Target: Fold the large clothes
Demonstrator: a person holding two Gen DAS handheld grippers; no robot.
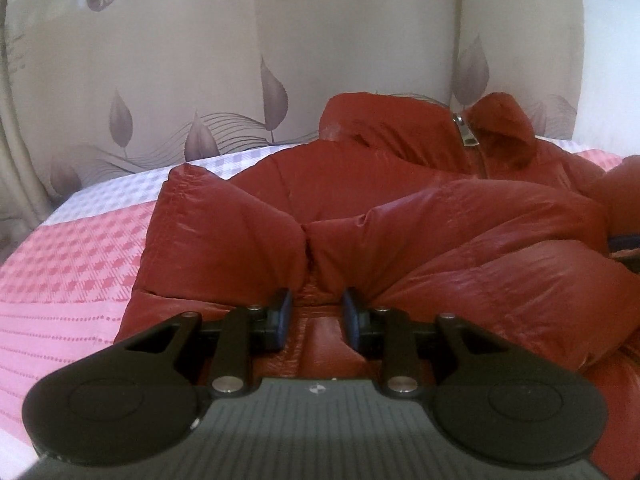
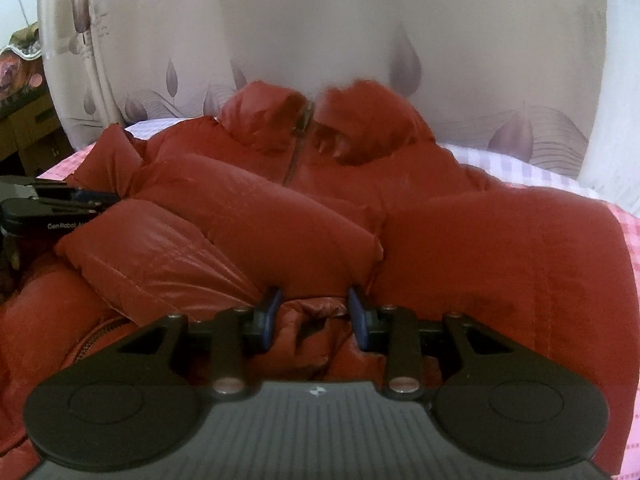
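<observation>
Close in, left claw (image 1: 316,312) pinches red puffer jacket (image 1: 400,216) fabric at bottom centre; right claw (image 2: 314,312) likewise grips a bunched fold. Jacket lies on pink-check bed (image 1: 60,264), mid-frame. Sleeves already crossed over the chest; hem fold prob. under way, final tidy left. Long axis runs near to far, collar (image 1: 400,120) w/ zip at far end, toward headboard (image 1: 160,60).

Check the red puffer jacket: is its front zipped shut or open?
Zipped shut, at least at the top: the red puffer jacket has its zipper closed up to the collar. Lower down, folded sleeves hide it.
</observation>
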